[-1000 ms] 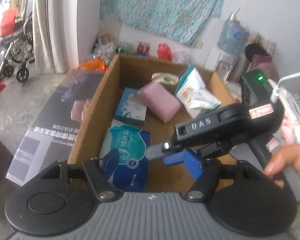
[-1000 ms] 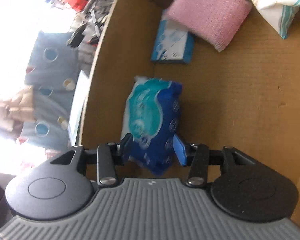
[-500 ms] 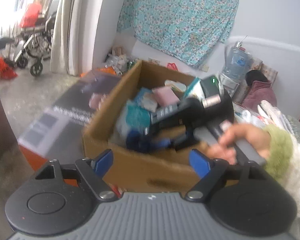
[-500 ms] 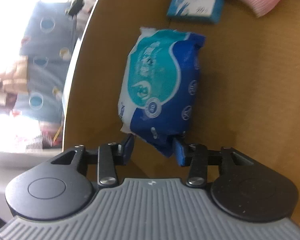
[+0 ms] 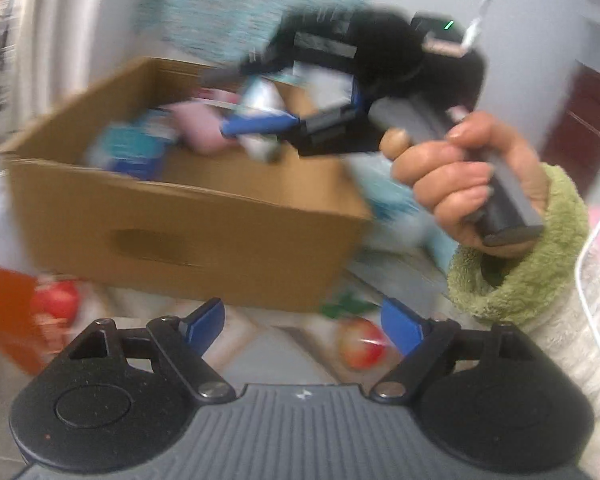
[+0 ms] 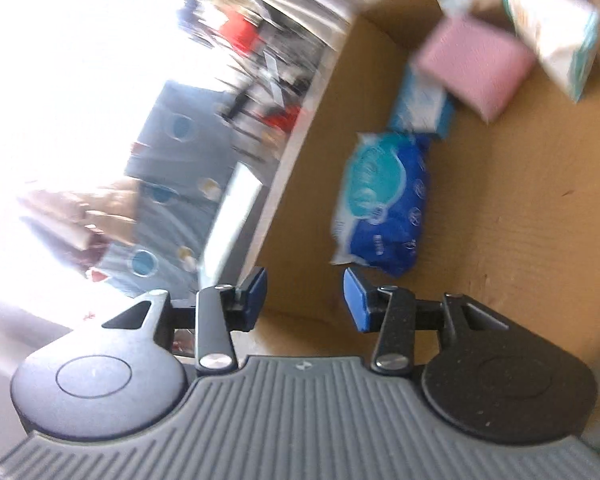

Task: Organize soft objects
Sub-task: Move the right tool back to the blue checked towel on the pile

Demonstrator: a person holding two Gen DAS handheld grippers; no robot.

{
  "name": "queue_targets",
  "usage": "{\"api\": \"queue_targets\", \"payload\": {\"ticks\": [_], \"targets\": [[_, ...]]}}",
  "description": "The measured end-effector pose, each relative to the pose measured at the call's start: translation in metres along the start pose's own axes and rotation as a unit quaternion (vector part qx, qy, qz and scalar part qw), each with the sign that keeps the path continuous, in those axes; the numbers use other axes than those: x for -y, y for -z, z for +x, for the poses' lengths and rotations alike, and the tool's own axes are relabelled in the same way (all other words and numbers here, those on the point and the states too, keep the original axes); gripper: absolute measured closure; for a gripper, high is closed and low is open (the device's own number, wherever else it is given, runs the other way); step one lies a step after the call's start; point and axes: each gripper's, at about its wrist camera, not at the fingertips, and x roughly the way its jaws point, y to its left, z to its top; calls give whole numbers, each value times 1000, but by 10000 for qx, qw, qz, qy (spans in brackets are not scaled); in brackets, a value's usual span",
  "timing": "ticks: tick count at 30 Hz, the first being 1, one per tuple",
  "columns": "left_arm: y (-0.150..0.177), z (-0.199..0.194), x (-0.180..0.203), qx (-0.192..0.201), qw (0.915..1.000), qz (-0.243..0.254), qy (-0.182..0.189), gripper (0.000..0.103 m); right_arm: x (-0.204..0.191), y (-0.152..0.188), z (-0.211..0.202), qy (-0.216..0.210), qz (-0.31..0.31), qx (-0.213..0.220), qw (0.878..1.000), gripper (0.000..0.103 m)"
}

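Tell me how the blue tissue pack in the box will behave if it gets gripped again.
The blue tissue pack looks plump and film-wrapped, so it would probably squash between fingers. The glossy wrap may slip. Lying flat, it seems unlikely to roll.

Setting: lived-in home room. Evidence: pale curtain [image 5: 60, 32] at left; teal patterned cloth [image 5: 236, 4] hung on the white wall; dark red door [image 5: 584, 120] at right; cardboard box [image 5: 188, 224] of household soft goods; clutter beyond, blurred.
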Motion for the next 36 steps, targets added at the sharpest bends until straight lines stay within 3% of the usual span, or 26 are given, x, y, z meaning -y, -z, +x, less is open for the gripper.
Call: {"api": "queue_targets", "payload": {"ticks": [3,7,11,17,22,27,32,36], "targets": [[5,24,34,-259,9977,496,370,14,3,36,-67,141,-422,528,9976,51],[13,57,79,-599,9891,1146,704,14,26,93,-139,932,-549,1075,9883,49],[25,81,119,-804,9763,1620,1194,14,55,147,-208,1632,-195,1721,9713,49],[36,121,172,-1006,9636,2014,1446,16,97,202,-250,2147,564,2370,9458,49],[34,147,189,-900,9669,2009,1289,24,110,213,-262,2456,598,2667,9300,49],[17,166,196,-834,9717,1826,1246,33,114,202,-270,2835,476,2918,9123,49],[-1,194,199,-992,9749,1579,1218,44,131,186,-271,3008,603,2910,9062,49],[-8,216,198,-1211,9754,1415,1176,45,148,173,-267,3130,863,2848,9019,49]]}}
